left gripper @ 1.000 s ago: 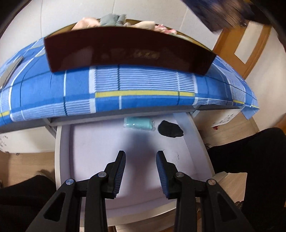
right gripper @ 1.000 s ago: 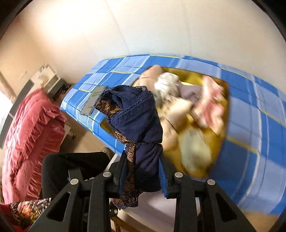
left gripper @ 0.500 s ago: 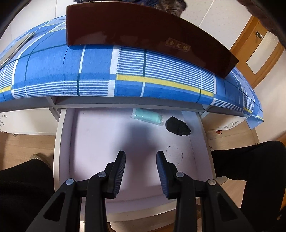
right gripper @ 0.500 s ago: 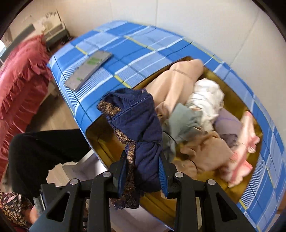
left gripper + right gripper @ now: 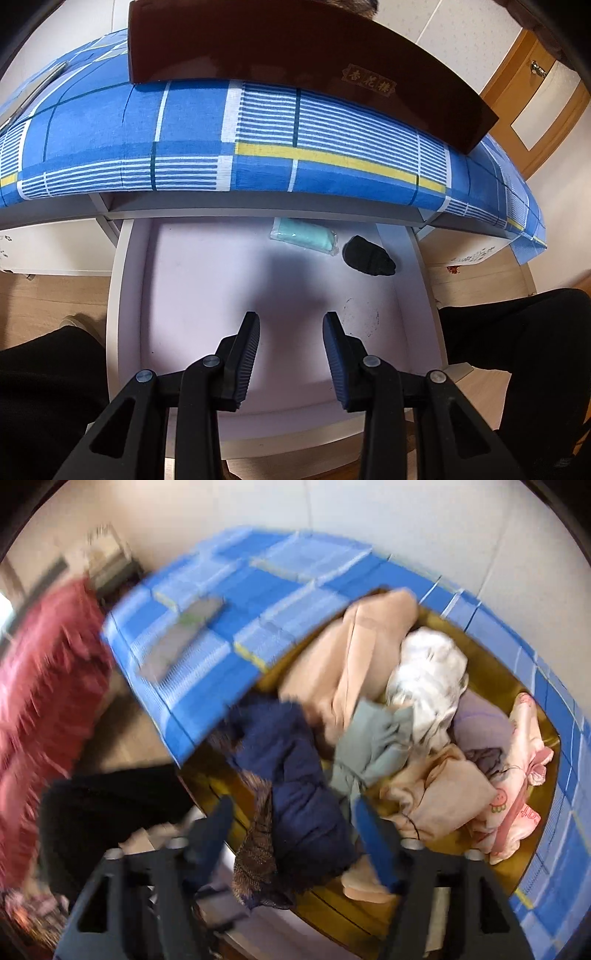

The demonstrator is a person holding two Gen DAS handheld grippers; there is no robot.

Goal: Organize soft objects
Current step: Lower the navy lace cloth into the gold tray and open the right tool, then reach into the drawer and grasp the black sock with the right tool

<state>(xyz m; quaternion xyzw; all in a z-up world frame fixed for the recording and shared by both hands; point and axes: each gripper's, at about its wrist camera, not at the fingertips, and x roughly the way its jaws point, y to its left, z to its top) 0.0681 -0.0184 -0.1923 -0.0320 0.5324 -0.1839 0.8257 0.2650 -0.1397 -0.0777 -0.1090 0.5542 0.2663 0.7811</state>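
Now | right gripper (image 5: 295, 834) jaws opening, navy garment (image 5: 299, 786) between | left gripper (image 5: 291, 354) empty

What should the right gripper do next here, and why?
Probably lift clear: the right gripper has its jaws opening, and the navy garment between them already sags onto the clothes pile in the wooden box, no pad pressing it.

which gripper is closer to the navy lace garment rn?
Right. The right gripper is opening around the navy lace garment in the box. The left gripper hangs over the open drawer, garment unseen there.
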